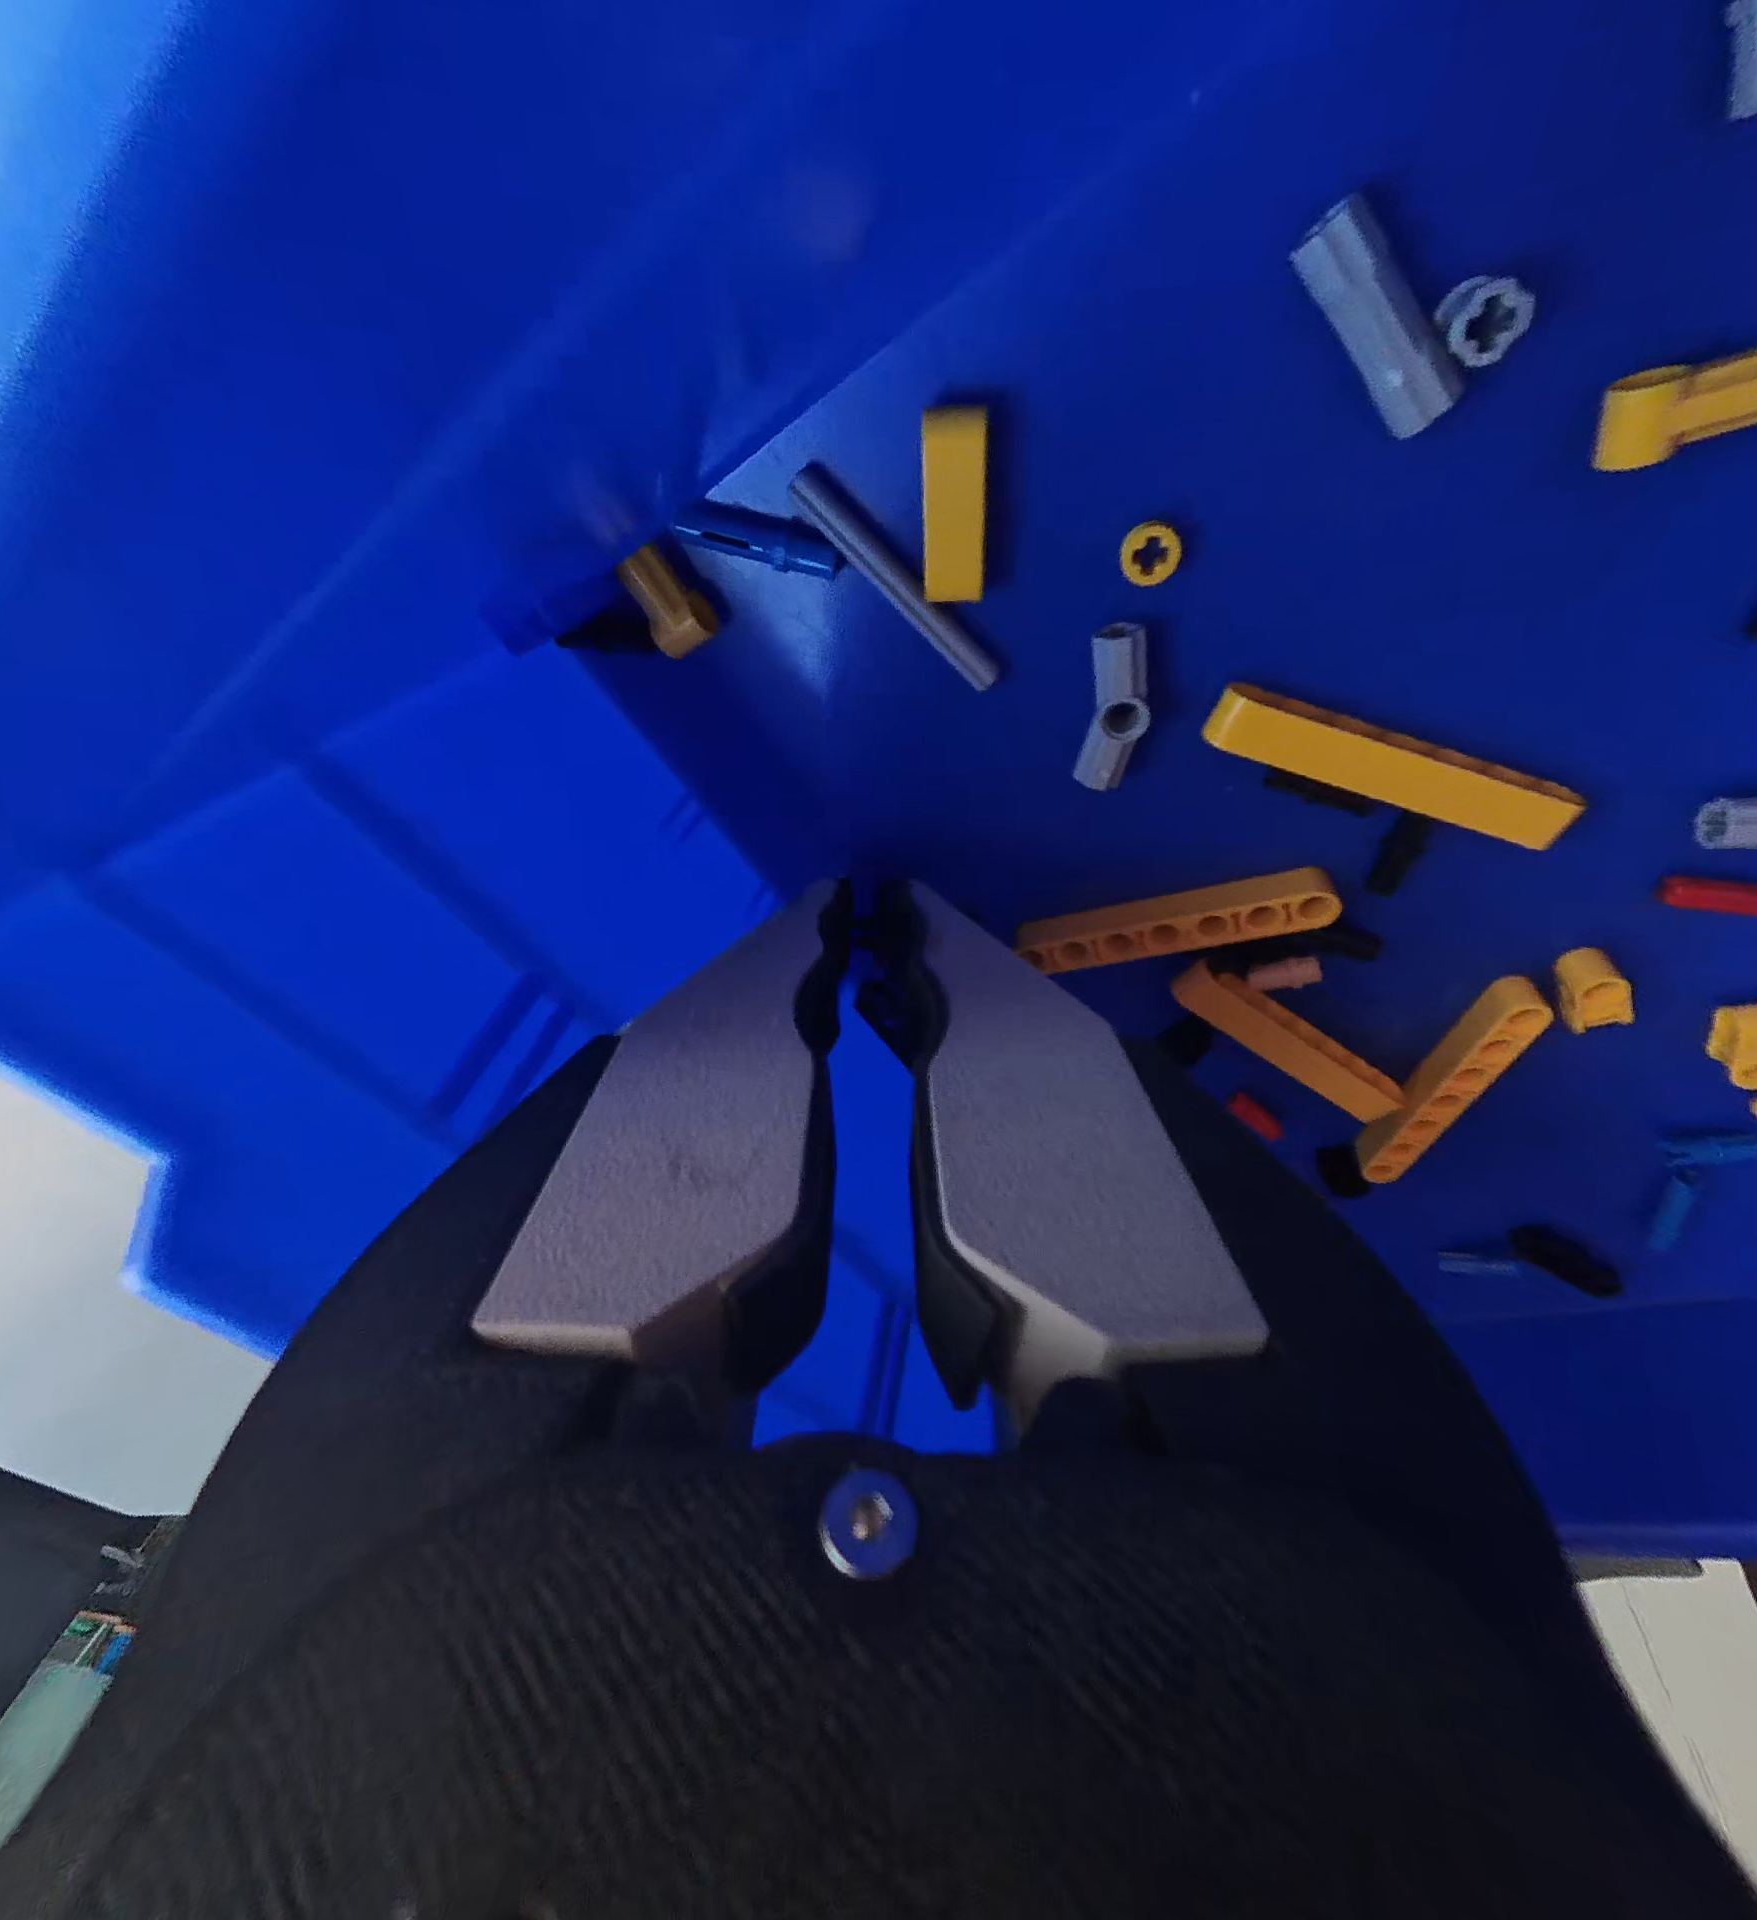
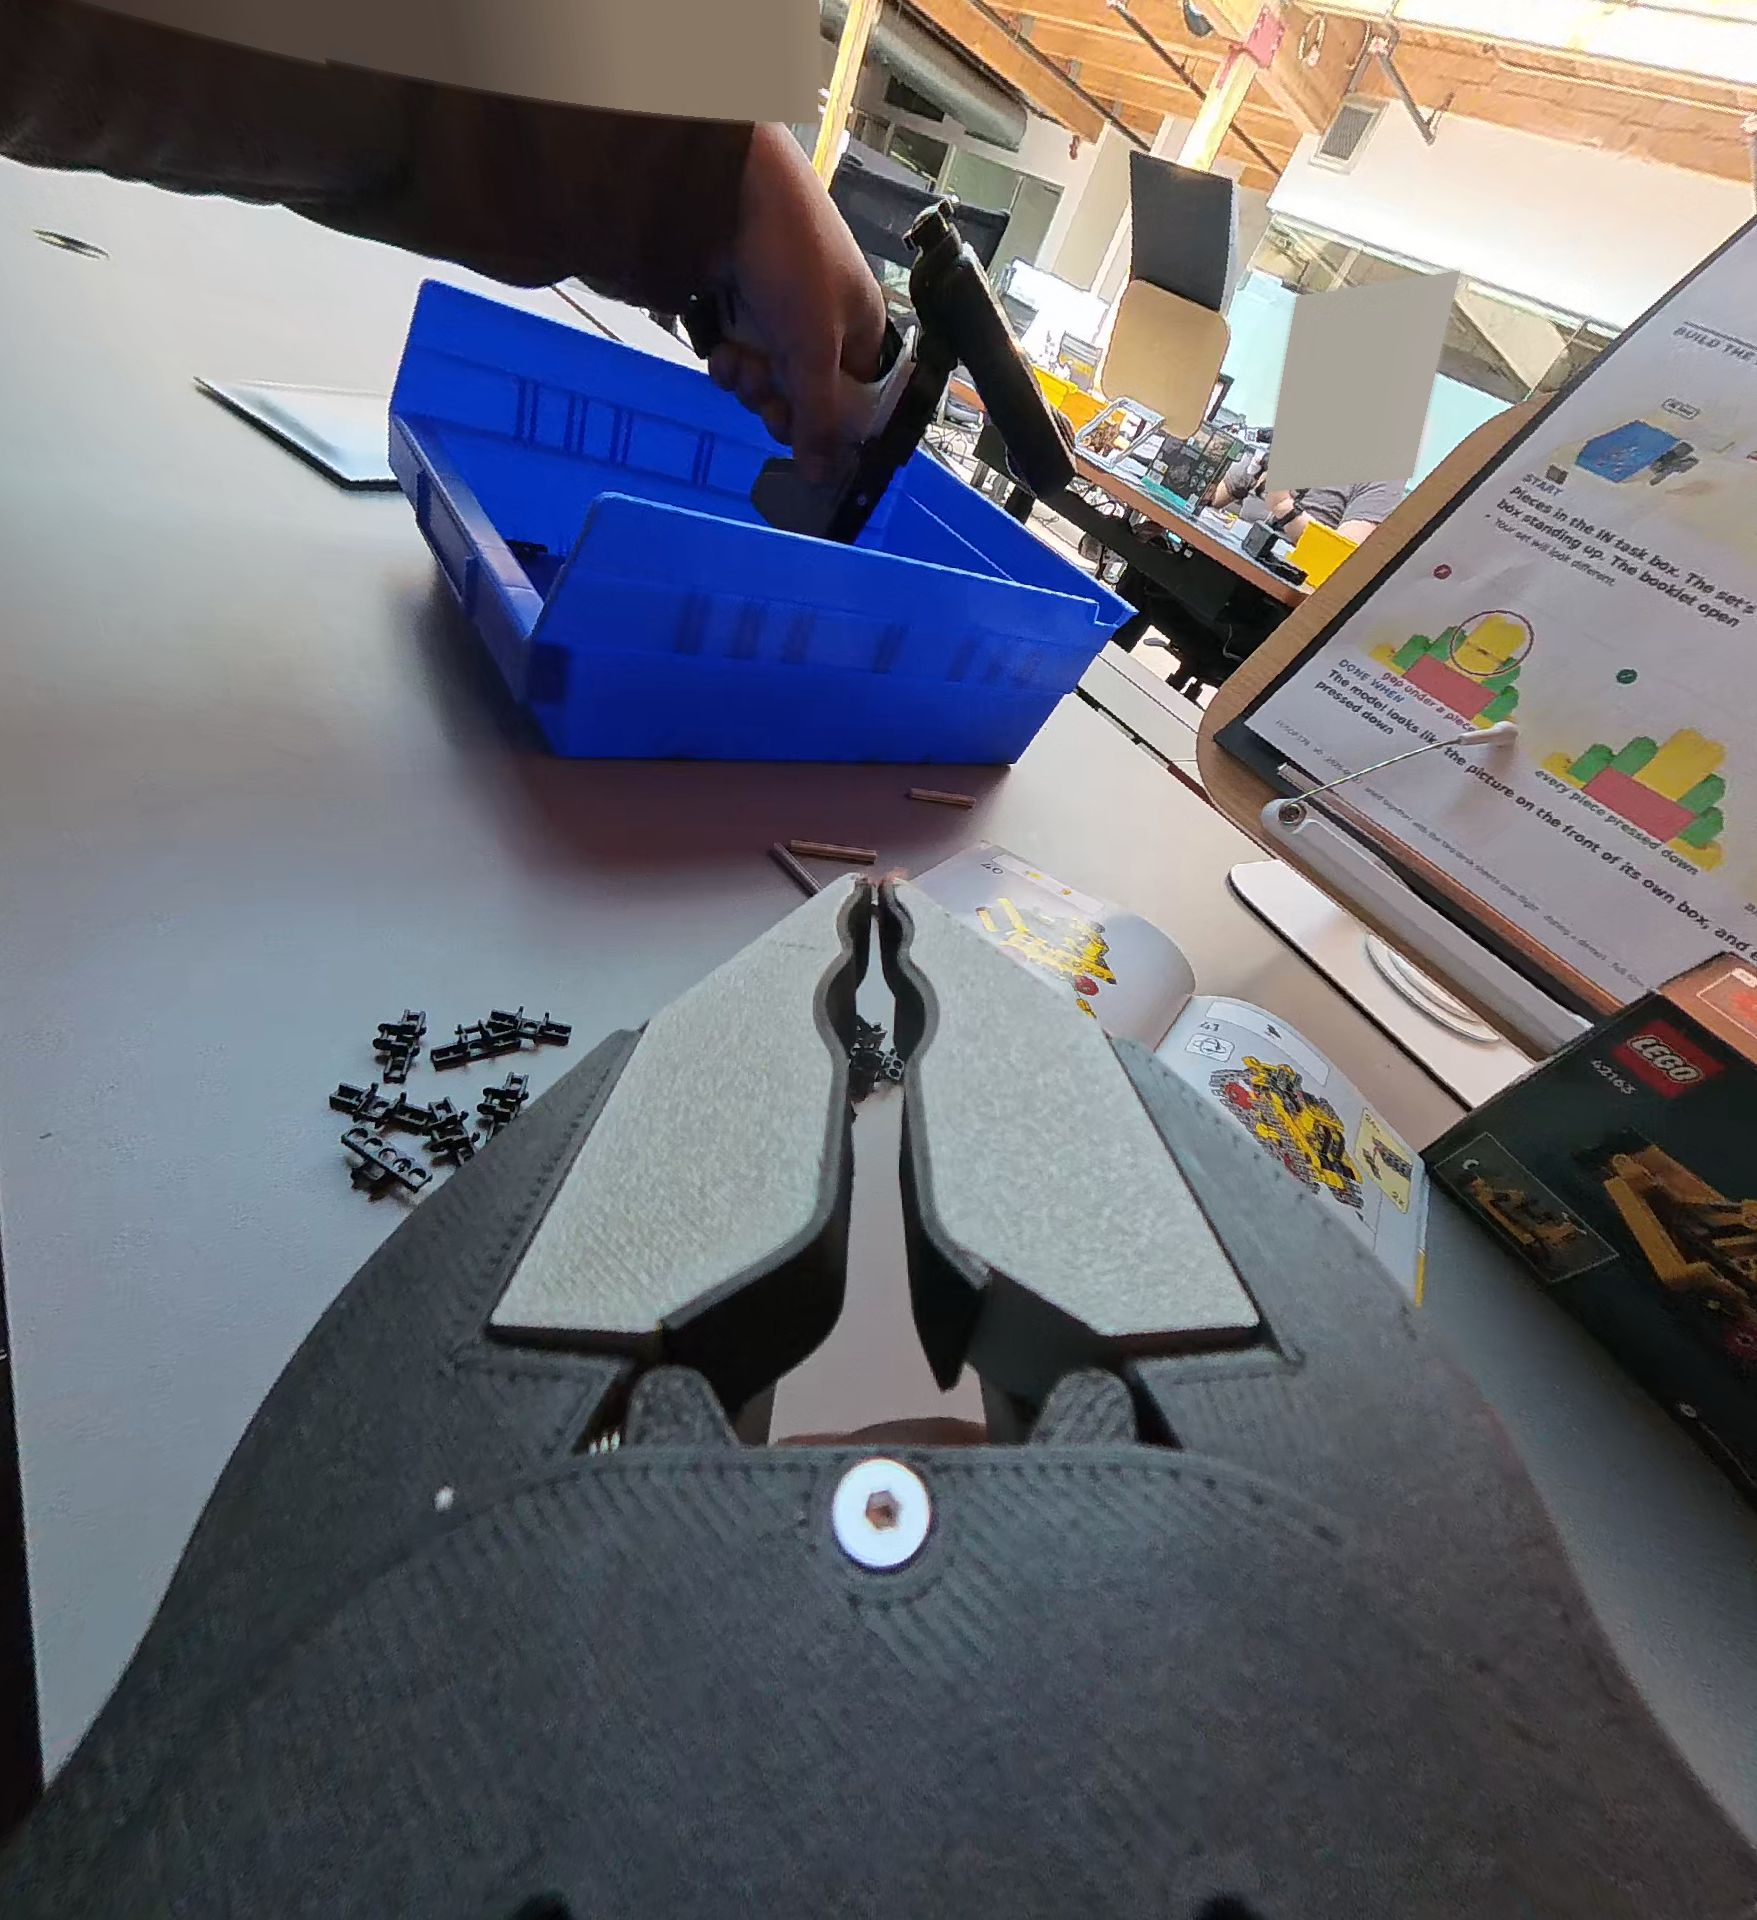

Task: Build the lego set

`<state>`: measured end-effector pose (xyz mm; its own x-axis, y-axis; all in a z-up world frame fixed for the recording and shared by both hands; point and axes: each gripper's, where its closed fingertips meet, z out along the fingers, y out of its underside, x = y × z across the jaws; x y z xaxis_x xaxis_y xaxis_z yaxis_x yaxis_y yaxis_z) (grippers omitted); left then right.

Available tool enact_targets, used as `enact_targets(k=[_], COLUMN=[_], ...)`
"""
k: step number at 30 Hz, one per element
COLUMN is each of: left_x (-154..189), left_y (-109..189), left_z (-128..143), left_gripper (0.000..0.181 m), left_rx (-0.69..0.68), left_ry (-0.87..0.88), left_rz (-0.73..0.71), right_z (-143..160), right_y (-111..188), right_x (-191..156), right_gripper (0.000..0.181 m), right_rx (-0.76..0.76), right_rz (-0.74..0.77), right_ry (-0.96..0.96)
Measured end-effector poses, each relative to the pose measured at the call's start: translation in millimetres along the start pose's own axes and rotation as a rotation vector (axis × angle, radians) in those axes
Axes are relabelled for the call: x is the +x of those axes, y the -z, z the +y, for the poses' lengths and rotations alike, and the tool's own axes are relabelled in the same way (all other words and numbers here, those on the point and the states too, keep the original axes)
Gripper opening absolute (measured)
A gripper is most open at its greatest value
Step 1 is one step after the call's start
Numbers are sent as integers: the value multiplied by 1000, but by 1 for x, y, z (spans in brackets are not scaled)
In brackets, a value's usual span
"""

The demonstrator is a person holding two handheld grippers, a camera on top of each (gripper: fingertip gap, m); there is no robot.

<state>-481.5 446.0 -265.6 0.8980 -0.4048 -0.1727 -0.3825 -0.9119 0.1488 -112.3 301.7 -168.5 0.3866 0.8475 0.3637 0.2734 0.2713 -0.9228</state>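
Blue parts bin [image 1: 354,935] floor scattered with yellow beams: lift left hand-held gripper [image 1: 866,914], nipped on something small and black, straight up, right hand-held gripper [image 2: 876,885] closed beside the bin.

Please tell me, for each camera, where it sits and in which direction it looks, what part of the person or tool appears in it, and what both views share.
Left wrist view: sits on the left claw, inside the blue bin, looking down at loose yellow beams and grey pins on the bin floor; only its own fingers show.
Right wrist view: sits on the right claw, low over the table, looking across it toward the bin, black track links, booklet; the person's hand shows.
Shared: the blue bin and the left claw.
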Motion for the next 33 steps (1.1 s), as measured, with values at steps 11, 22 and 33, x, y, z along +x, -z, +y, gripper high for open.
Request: enact_targets(k=[11,22,33], left_x=[4,110,364], left_y=[1,115,127], left_z=[5,-11,55], left_gripper=[0,0,0], left_rx=[-4,395,580], left_ry=[-40,-230,-695], left_rz=[-13,191,555], right_z=[0,-1,-4], right_y=[0,4,11], right_x=[-1,-1,12], right_gripper=[0,0,0], right_rx=[-2,5,30], right_rz=[-1,8,74], right_ry=[4,18,0])
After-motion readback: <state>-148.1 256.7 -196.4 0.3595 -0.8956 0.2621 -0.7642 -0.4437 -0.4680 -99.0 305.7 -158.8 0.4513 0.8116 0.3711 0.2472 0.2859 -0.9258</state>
